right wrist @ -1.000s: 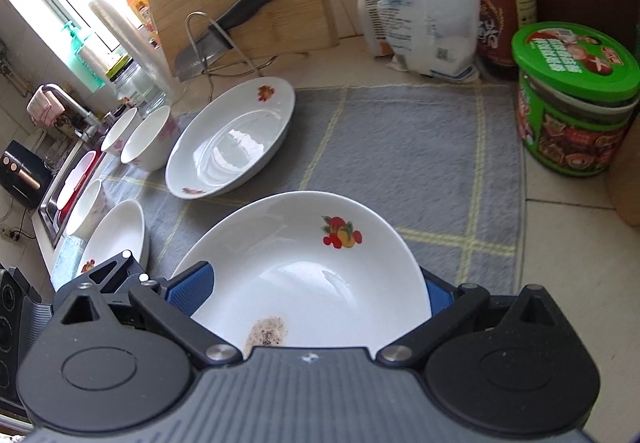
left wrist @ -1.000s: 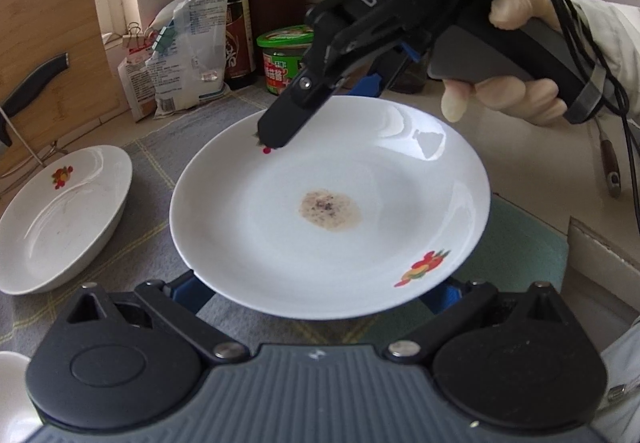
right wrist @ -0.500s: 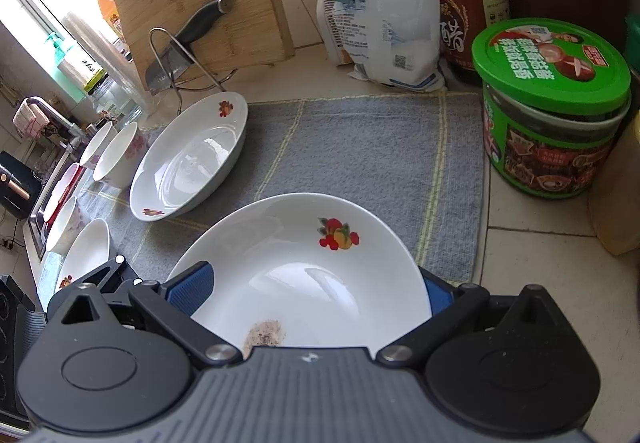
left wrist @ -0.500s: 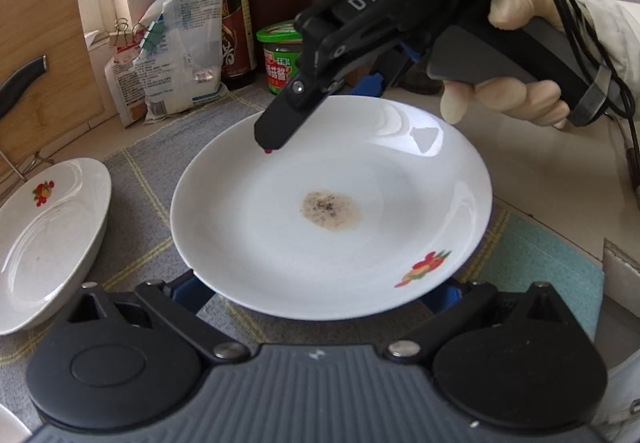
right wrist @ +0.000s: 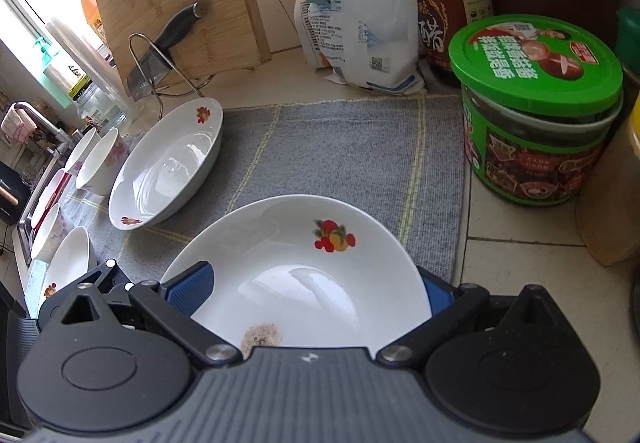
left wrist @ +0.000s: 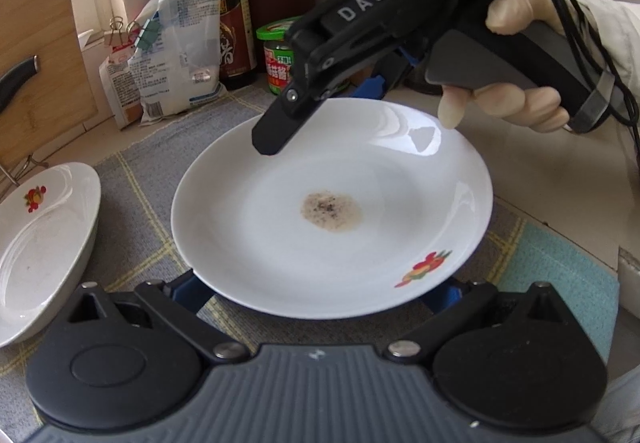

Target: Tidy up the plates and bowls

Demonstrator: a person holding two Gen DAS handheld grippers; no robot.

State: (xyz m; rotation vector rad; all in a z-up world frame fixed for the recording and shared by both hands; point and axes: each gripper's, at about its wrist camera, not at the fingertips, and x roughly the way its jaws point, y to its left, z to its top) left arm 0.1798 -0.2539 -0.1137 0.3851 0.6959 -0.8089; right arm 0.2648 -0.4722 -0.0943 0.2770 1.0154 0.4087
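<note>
A white plate (left wrist: 280, 243) with a fruit print and a brown stain in its middle hangs above the grey cloth (left wrist: 136, 179). My left gripper (left wrist: 318, 293) holds its near edge, blue pads spread wide under the rim on both sides. My right gripper (left wrist: 324, 111) reaches in from the far right. One black finger sits over the inside of the far rim and the other pad lies outside it. In the right wrist view the plate (right wrist: 304, 283) fills the wide gap of the right gripper (right wrist: 312, 287). Whether that gripper presses on it is unclear.
An oval white dish (right wrist: 168, 167) lies on the cloth to the left, with small bowls (right wrist: 100, 159) beyond it near a sink. A green-lidded jar (right wrist: 536, 111), a white bag (right wrist: 368, 3), a dark bottle (left wrist: 232, 23) and a cutting board with a knife (right wrist: 172, 3) line the back.
The plate keeps its place between both grippers while the counter shifts. The oval dish has slid off to the left and the jar looms closer, so both grippers and the plate have moved right.
</note>
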